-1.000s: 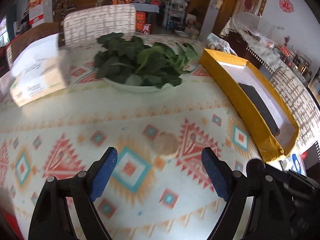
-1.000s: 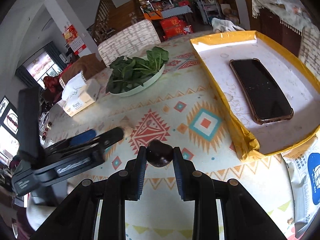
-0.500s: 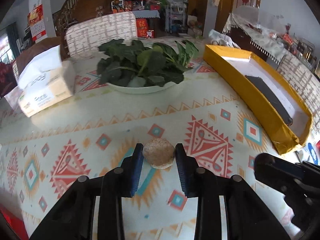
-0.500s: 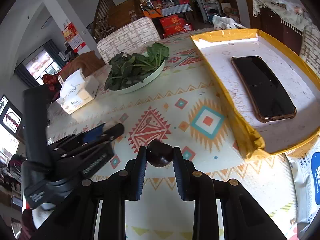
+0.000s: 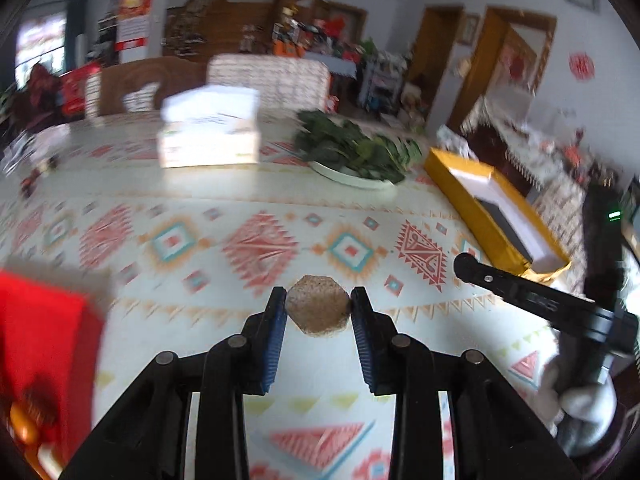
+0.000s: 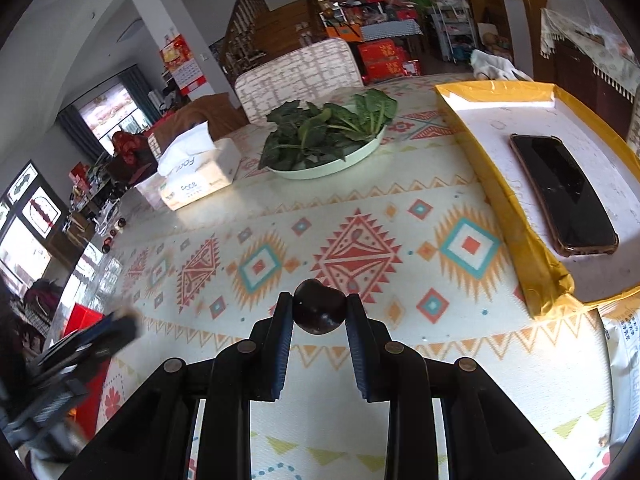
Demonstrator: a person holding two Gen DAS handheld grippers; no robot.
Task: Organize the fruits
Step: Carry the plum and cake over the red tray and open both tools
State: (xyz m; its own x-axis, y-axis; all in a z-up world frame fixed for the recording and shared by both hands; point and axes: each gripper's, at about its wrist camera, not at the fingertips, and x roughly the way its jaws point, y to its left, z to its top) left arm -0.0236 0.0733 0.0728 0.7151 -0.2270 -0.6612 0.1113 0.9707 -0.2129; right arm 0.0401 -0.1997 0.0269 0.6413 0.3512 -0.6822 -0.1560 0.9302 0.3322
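1. Left claw (image 5: 318,310): closed on a rough tan-brown fruit (image 5: 317,311), pinched between the blue pads at its widest part. It is held above the desk (image 5: 224,208), not resting on it.
2. Right claw (image 6: 319,307): closed on a dark, glossy, heart-shaped fruit (image 6: 319,306), held near the pad tips, clear of the desk's patterned cloth.
3. Left wrist view is smeared with motion blur; judged: that hand is swinging quickly. A red box (image 5: 42,344) sits at lower left, its contents too blurred to tell.
4. Risk A: both fruits are small and rounded and gripped only at two narrow contact lines. A fast swing or slight loosening could let either roll out and run off across the smooth cloth.
5. Risk B: the dark fruit looks soft-skinned; too hard a squeeze may bruise or split it.
6. Risk C: the two claws work near each other; the right one's arm shows close beside the left's. A crossing path could knock a fruit loose.
7. Risk D: tissue box (image 6: 192,184), plate of greens (image 6: 326,140) and yellow tray (image 6: 516,216) with a phone (image 6: 562,194) lie ahead; a wide sweep might clip them.
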